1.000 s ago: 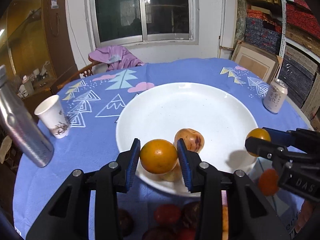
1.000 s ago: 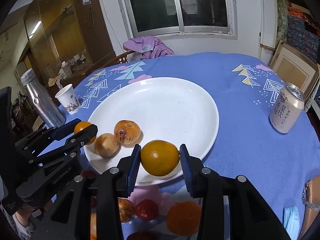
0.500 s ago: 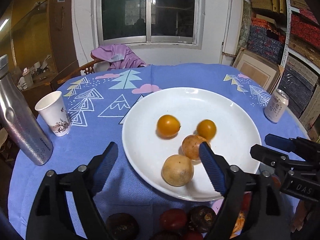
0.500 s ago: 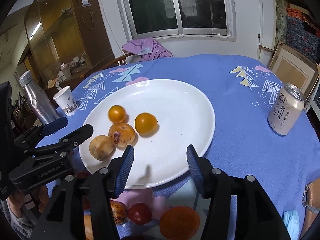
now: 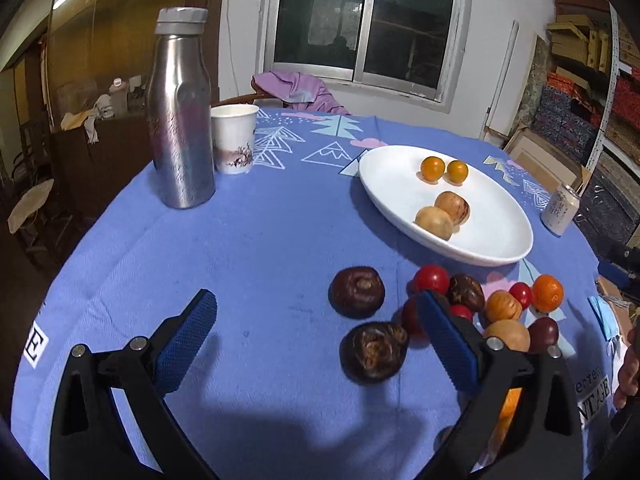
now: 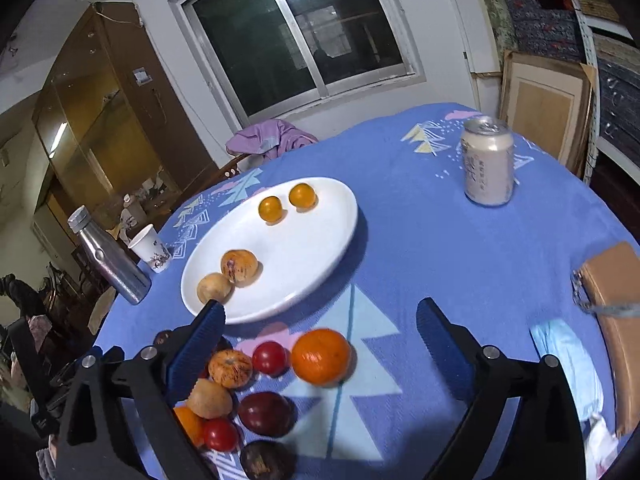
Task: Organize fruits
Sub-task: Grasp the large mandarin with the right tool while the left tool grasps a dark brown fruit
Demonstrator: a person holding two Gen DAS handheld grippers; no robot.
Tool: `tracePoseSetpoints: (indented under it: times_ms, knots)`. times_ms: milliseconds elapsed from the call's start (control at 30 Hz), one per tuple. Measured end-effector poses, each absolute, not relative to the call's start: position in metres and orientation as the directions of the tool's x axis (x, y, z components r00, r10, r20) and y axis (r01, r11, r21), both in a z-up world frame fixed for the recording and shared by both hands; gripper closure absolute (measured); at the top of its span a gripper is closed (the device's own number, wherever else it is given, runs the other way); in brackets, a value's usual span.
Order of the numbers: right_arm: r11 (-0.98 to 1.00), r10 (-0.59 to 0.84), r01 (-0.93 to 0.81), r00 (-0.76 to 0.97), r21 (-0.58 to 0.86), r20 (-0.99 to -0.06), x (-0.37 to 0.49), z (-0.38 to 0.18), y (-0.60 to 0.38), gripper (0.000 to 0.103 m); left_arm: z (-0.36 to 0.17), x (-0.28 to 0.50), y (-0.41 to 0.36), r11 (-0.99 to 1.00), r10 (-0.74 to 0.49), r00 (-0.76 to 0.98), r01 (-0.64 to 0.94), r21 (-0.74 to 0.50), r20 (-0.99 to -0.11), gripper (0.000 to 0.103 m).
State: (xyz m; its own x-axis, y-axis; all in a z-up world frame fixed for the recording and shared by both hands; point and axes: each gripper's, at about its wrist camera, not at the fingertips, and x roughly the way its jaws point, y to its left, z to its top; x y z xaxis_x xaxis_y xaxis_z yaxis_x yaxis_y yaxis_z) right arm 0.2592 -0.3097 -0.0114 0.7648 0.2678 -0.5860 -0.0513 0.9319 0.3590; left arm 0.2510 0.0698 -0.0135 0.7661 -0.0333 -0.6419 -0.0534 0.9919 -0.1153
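With four fruits lying on the white plate (image 5: 516,246), both grippers, fingers spread and empty, are being held over the loose fruit pile (image 6: 256,384) beside the plate, apparently for the next pick.

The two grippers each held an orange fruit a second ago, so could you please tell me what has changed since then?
Both let go: the two orange fruits now lie on the white plate beside the two tan fruits. The left gripper and right gripper, now open, have pulled back toward the loose fruit pile. Steel bottle, paper cup and can stayed put.
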Motion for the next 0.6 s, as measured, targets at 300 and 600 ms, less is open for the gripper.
tracePoseSetpoints:
  times_ms: [300,600]
  knots:
    - [0.899,0.267,0.018,0.771,0.438,-0.579,0.234,-0.030,-0.332,0.003,-0.039,0.237,0.041,0.999,-0.029,0.720,0.045,0.004,-0.694,0.004]
    - [0.921,0.272,-0.020,0.745,0.388,-0.608,0.237,-0.034,-0.314,0.003,-0.058,0.262,0.044,0.999,-0.042,0.621,0.033,-0.027,-0.783,0.004]
